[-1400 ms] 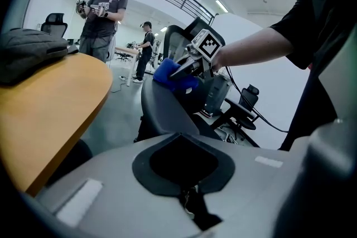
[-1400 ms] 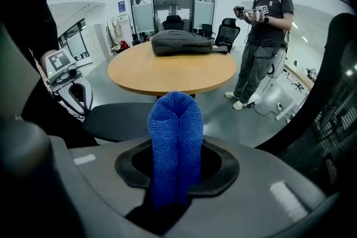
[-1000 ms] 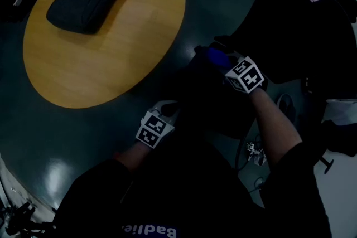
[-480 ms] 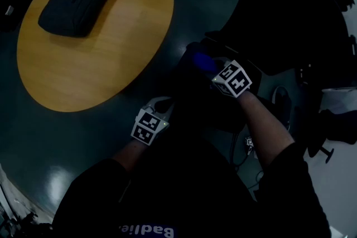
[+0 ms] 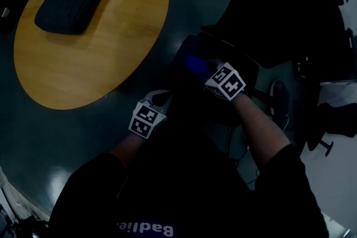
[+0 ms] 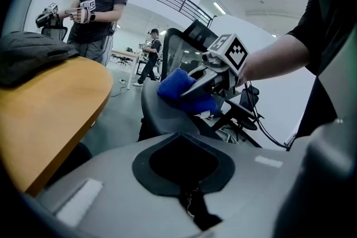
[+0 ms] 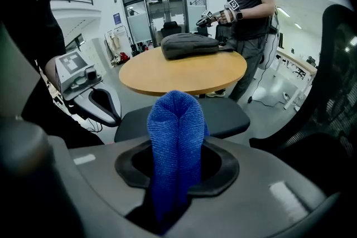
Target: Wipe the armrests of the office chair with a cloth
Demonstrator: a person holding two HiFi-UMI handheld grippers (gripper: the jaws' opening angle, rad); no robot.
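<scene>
Head view: right tool (image 5: 207, 71) clamped on the blue cloth (image 5: 195, 63), down against the dark office chair (image 5: 290, 14); round wooden counter (image 5: 95, 47) beside.

Left gripper view: left tool (image 6: 187, 198) closed on nothing, held back from the smooth, rounded armrest (image 6: 159, 114) under the cloth.

Right gripper view: soft knit fold standing up between the jaws. Best to press flat and stroke along the whole pad, edges included.

Ribbed blue knit cloth (image 7: 175, 136), matt dark armrest pad (image 7: 228, 114), smooth wood table (image 7: 184, 72), glossy floor (image 5: 56, 136)
</scene>
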